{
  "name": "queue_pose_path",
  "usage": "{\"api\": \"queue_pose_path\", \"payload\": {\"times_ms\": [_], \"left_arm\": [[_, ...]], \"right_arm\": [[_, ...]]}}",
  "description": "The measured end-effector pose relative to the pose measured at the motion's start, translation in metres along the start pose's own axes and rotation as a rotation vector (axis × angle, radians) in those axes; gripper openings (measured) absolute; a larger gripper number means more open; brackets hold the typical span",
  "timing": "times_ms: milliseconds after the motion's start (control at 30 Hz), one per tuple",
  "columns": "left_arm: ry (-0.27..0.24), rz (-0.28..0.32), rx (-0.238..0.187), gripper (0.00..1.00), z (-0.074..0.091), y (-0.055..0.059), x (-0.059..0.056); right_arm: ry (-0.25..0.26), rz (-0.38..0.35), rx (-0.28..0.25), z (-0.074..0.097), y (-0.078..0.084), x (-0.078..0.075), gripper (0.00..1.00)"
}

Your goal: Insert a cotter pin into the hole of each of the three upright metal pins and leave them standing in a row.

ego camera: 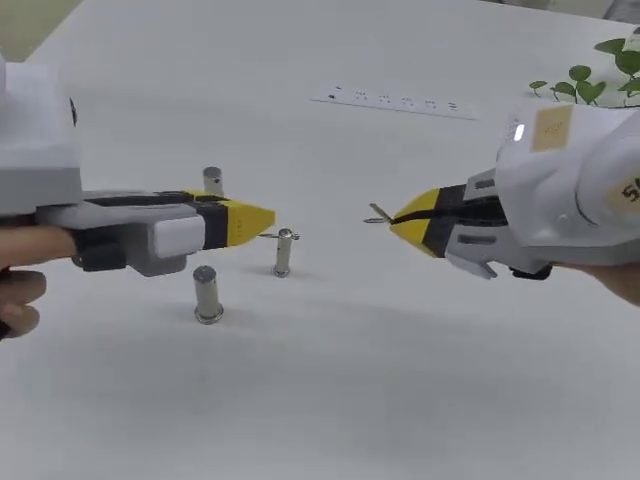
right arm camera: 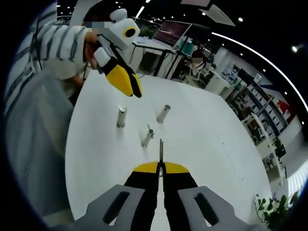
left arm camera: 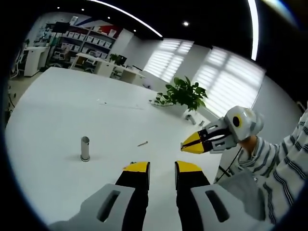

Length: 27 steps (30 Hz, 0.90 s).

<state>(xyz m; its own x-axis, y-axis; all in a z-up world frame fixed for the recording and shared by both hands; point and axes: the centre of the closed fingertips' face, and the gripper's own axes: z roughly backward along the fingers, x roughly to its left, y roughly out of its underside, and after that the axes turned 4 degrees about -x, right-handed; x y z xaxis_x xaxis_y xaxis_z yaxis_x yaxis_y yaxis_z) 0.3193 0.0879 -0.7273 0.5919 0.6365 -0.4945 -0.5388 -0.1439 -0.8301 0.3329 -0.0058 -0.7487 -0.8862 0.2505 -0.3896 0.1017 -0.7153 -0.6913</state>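
Three upright metal pins stand on the white table: a far one (ego camera: 212,180), a middle one (ego camera: 284,252) with a cotter pin through its top, and a near one (ego camera: 206,294). My left gripper (ego camera: 268,219) hovers open just left of the middle pin, nothing between its jaws (left arm camera: 162,168). My right gripper (ego camera: 393,218) is shut on a cotter pin (ego camera: 378,213) that points left toward the pins. In the right gripper view that cotter pin (right arm camera: 160,148) sticks out of my right gripper (right arm camera: 161,166), aimed at the pinned post (right arm camera: 147,137).
A white power strip (ego camera: 395,102) lies at the back of the table and a green plant (ego camera: 600,75) at the far right. A small thin piece like a cotter pin (left arm camera: 143,143) lies on the table ahead of the left gripper.
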Motion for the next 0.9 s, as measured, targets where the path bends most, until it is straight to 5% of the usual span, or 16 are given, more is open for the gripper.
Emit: {"api": "queue_pose_path", "payload": {"times_ms": [300,700,900], "left_arm": [[0.051,0.033,0.030,0.19,-0.020,0.006,-0.016],[0.106,0.031,0.107,0.22,-0.036,0.031,-0.037],[0.126,0.035,0.125,0.20,-0.040,0.039,-0.043]], "right_arm": [[0.006,0.074,-0.012,-0.005,-0.010,0.015,0.03],[0.011,0.198,0.036,-0.009,-0.008,0.032,0.03],[0.010,0.201,0.043,-0.009,-0.007,0.035,0.03]]}}
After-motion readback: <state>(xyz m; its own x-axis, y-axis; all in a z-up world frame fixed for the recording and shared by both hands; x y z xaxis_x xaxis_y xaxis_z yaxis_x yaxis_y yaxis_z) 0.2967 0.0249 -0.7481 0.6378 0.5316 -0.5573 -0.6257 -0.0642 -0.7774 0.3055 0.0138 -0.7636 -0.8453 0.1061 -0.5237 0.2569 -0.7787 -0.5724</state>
